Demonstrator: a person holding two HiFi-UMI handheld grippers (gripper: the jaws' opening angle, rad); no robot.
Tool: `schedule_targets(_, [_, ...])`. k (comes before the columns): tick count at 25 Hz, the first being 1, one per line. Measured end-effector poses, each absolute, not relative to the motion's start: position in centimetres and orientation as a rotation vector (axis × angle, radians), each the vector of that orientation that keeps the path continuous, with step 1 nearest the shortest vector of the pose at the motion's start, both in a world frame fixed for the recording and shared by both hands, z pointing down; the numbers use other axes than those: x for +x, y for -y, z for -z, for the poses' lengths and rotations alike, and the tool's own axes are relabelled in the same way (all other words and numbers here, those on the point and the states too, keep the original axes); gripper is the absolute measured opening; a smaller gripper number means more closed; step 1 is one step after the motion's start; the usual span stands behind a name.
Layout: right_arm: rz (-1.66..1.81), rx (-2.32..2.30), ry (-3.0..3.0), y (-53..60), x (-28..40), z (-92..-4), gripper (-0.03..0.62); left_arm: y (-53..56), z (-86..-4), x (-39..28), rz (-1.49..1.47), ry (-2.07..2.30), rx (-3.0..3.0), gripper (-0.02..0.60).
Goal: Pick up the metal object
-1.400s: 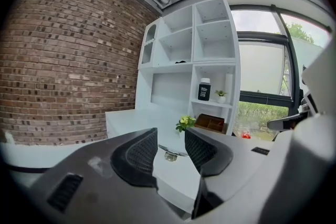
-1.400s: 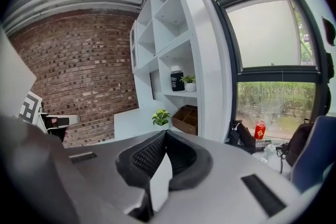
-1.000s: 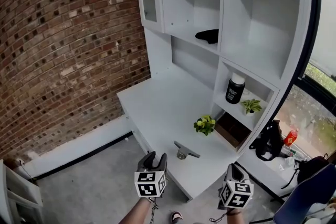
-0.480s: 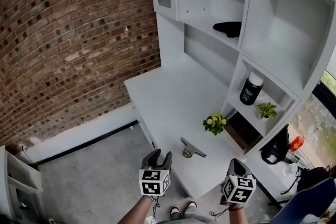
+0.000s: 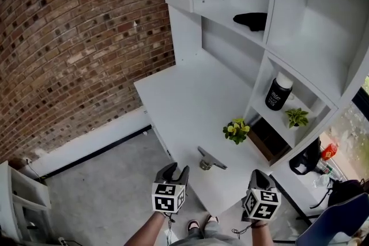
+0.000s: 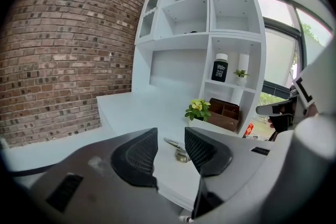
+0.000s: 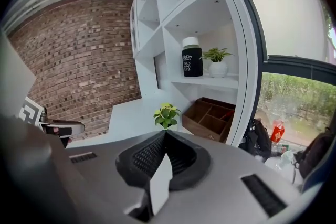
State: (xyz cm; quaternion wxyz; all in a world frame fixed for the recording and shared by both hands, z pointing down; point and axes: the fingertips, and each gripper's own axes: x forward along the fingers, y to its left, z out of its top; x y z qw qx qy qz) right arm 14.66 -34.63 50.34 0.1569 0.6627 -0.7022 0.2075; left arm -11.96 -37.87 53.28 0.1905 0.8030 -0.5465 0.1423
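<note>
Approach step, nothing grasped yet. Metal object (image 5: 210, 161) lying low centre of frame on white worktop (image 5: 184, 101), near front edge. Left tool (image 5: 174, 170) just below, apart, empty; right tool (image 5: 260, 176) lower right, pressed together. Next, probably: advance left tool, straddle, close.

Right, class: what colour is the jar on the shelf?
Black jar, white lid; clearest in the right gripper view.
</note>
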Motion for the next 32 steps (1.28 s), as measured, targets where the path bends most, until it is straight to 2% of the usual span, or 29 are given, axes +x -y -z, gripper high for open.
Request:
schedule_targets(25, [-0.786, 1.983, 1.812, 33.7, 18.0, -58.9, 0.002, 40.8, -60.9, -7.1, -1.11, 0.922, 2.65, 0.161])
schedule_targets(32, [-0.847, 2.007, 1.778, 32.8, 18.6, -61.0, 0.002, 41.3, -62.4, -4.9, -1.484, 0.685, 2.875, 0.161])
